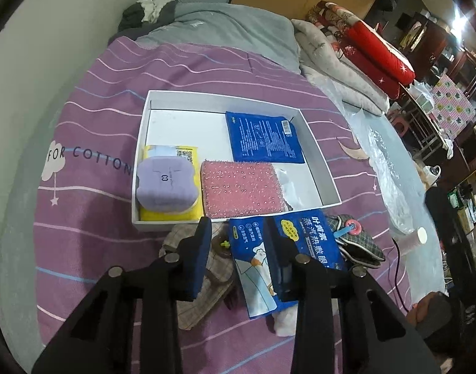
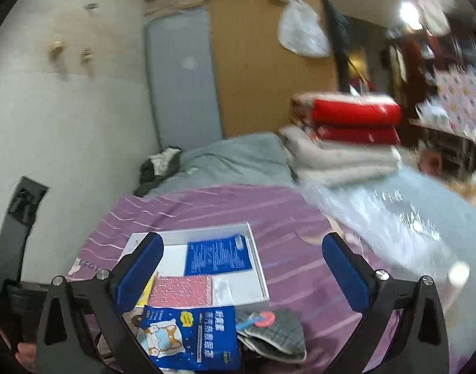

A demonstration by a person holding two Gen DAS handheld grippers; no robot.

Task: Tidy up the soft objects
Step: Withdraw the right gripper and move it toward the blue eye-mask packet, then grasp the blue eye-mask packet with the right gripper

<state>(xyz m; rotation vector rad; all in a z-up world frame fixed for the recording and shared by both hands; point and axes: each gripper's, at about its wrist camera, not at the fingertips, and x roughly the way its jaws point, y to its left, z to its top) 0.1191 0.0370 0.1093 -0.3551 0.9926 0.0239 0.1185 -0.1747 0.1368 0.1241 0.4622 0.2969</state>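
A shallow white box [image 1: 319, 159] lies on the purple bed sheet. In it are a purple sponge [image 1: 168, 185] on a yellow pack, a pink scrub pad [image 1: 241, 191] and a blue pouch [image 1: 264, 137]. In front of the box lie a blue eye-mask packet [image 1: 309, 243], a grey plaid mitt [image 1: 359, 243] and a beige checked cloth [image 1: 207, 286]. My left gripper [image 1: 239, 249] is open low over the packet's left part, its right finger on the packet. My right gripper [image 2: 242, 261] is open and empty, raised above the box [image 2: 256, 268] and the packet [image 2: 191, 333].
Folded red and grey quilts [image 1: 356, 59] are stacked at the bed's far right. A grey blanket [image 1: 231, 31] lies at the head. Clear plastic sheeting [image 1: 390, 168] covers the bed's right side. A wall runs along the left. A white-capped pink roll [image 1: 417, 240] stands at right.
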